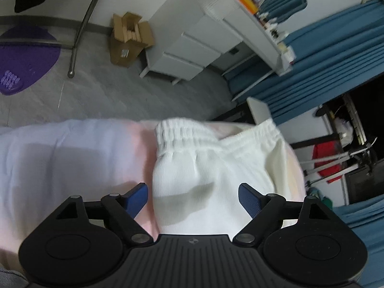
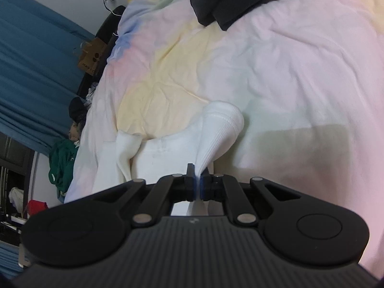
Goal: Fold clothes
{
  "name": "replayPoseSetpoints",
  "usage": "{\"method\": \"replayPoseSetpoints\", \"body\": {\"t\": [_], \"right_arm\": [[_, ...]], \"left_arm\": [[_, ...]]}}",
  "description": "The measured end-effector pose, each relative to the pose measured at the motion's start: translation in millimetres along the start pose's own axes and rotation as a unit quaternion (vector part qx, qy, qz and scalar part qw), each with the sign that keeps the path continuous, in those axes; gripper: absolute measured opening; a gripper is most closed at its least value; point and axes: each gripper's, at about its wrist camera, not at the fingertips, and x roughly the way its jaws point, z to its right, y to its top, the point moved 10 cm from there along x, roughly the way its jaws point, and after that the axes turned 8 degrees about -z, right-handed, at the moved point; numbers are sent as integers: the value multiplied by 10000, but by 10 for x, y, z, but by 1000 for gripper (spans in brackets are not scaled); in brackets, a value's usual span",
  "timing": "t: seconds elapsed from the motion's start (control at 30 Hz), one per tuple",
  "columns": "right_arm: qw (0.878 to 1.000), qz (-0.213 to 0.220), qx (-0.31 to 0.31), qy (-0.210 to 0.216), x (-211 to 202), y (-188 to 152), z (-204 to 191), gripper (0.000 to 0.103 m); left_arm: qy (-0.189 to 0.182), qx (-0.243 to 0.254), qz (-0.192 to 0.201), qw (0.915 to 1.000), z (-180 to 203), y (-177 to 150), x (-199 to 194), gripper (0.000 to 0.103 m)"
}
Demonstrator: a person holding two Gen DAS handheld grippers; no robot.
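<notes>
A cardboard box is lying open on the grey floor, just beside a white drawer unit. A purple mat is sitting near a curved metal bar. Blue curtains are hanging at the side. A pastel bedspread is covering the bed, a dark garment lying on it.

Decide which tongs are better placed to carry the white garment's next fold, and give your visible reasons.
Probably the right tongs: they are shut on a pulled-up part of the white garment. The left tongs are open above its waistband end, gripping nothing.
</notes>
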Motion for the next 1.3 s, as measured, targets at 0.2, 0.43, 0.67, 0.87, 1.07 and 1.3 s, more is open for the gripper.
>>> {"method": "replayPoseSetpoints", "body": {"t": [0.2,0.43,0.67,0.87,1.07,1.3], "right_arm": [[9999,42,-106,48,-12,5,-73,6],[9961,406,-541,560,-191,27,-364,6],[9979,347,-374,401,-157,50,-235,6],[9966,530,-473,415,-308,51,-244,6],[9884,1114,-853,573,-760,92,-410,5],[9823,984,-1414,742,-633,128,-970,5]], "left_arm": [[-316,51,-466,9984,107,-150,259,80],[-1149,560,-74,9918,495,-177,162,60],[-893,717,16,9934,592,-298,250,16],[-1554,419,291,9865,579,-161,37,5],[-1906,821,588,9765,944,-61,-303,4],[-1966,1418,705,9676,1618,55,-453,4]]}}
